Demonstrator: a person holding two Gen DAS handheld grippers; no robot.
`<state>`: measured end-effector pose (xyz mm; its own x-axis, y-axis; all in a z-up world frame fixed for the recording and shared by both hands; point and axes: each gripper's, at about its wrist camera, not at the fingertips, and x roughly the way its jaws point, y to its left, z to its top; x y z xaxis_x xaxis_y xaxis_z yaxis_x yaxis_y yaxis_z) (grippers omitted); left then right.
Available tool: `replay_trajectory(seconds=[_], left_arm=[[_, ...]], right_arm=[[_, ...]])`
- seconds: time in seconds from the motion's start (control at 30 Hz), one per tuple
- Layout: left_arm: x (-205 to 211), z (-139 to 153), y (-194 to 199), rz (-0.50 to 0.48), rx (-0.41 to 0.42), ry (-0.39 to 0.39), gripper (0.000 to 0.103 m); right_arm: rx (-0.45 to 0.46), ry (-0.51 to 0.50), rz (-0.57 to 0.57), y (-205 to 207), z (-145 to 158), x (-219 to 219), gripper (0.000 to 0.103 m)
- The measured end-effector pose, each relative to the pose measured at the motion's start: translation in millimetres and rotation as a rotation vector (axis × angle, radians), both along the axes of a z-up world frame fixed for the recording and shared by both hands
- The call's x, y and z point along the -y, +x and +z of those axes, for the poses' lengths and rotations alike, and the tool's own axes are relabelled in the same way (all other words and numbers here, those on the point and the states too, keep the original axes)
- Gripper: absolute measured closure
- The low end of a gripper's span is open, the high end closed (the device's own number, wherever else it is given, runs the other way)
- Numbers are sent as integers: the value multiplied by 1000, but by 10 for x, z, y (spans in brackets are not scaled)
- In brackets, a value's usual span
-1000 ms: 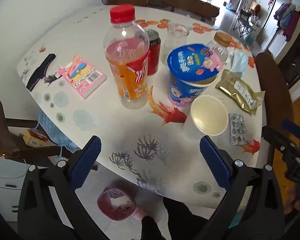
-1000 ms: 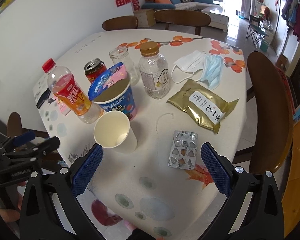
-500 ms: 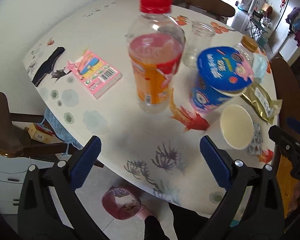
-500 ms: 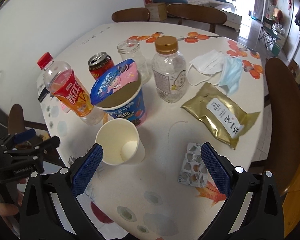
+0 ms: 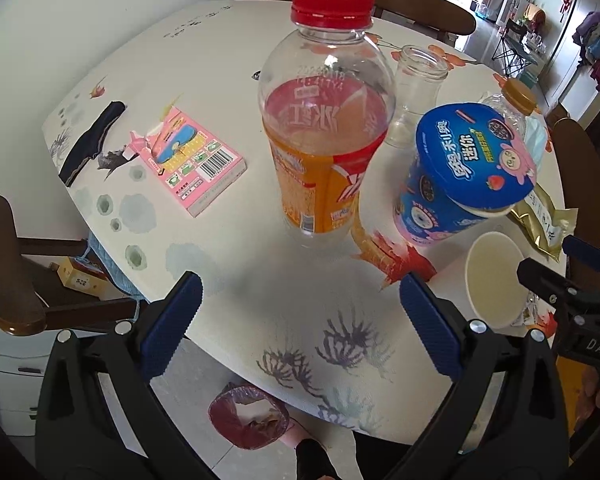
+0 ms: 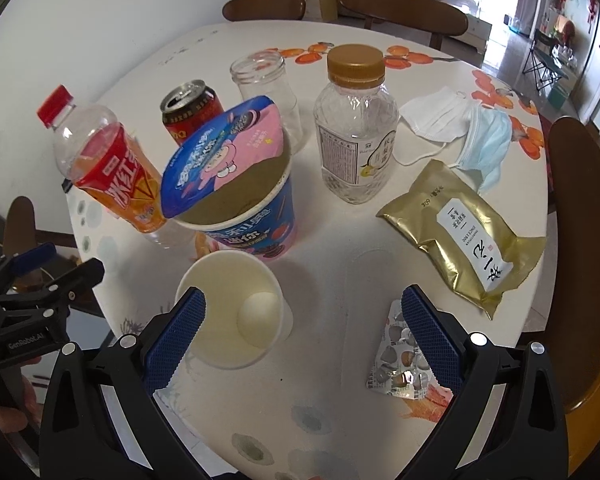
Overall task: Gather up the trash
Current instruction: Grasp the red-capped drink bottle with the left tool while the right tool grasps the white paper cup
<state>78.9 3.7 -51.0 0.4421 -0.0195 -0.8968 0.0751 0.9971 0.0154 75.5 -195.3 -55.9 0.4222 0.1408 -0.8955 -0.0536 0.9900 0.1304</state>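
facing bottle [image 5: 324,120], "genrobot.ai" gripper [image 6: 56,256]

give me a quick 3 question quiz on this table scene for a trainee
1. True or false: the paper cup lies on its side.
2. What stands directly ahead of the left gripper? A) red-capped bottle B) glass jar C) gold pouch
3. Fill in: the blister pack lies under the right gripper's ______ finger.

Key
1. False: it stands upright, mouth up.
2. A
3. right; both grippers are open and hold nothing.
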Motion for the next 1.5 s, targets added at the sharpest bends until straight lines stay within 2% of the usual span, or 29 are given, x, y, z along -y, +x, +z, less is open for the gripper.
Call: replay_trajectory(seconds=[0.17,0.4,0.47,0.5,0.6,0.67,0.7,0.73,0.77,0.83,0.93,1.2,1.5], left_arm=[[12,-40,89,-7,5,9,6],[38,-86,163,-9,3,26,6],[42,-99,176,-11,0,29,6],[41,-102,176,-10,-1,28,6],[37,-119,175,-7,-6,18,6],[34,-136,173,-7,-8,19,6],[33,-143,170,-6,-8,19,6],[32,-147,170,-5,-9,18,6],[28,-154,170,-3,-11,17,6],[16,-170,173,1,-14,16,6],[1,-175,172,6,-10,15,6],[-22,-181,235,10,46,19,6],[73,-201,515,-39,120,58,6]], right_arm=[[-55,26,-18,84,-171,32,7],[-80,25,-11,155,-282,-14,8],[-102,17,-9,184,-321,-27,23],[-116,16,-13,200,-349,-32,39],[-154,28,-25,214,-435,-13,41],[-165,25,-17,203,-464,-22,51],[-171,25,-13,193,-479,-29,64],[-179,27,-12,190,-488,-38,74],[-186,30,-10,187,-501,-41,78],[-197,43,-8,175,-515,-33,93],[-196,60,-3,159,-507,-45,97],[-181,80,12,132,-391,22,97],[-179,86,33,227,-298,55,98]])
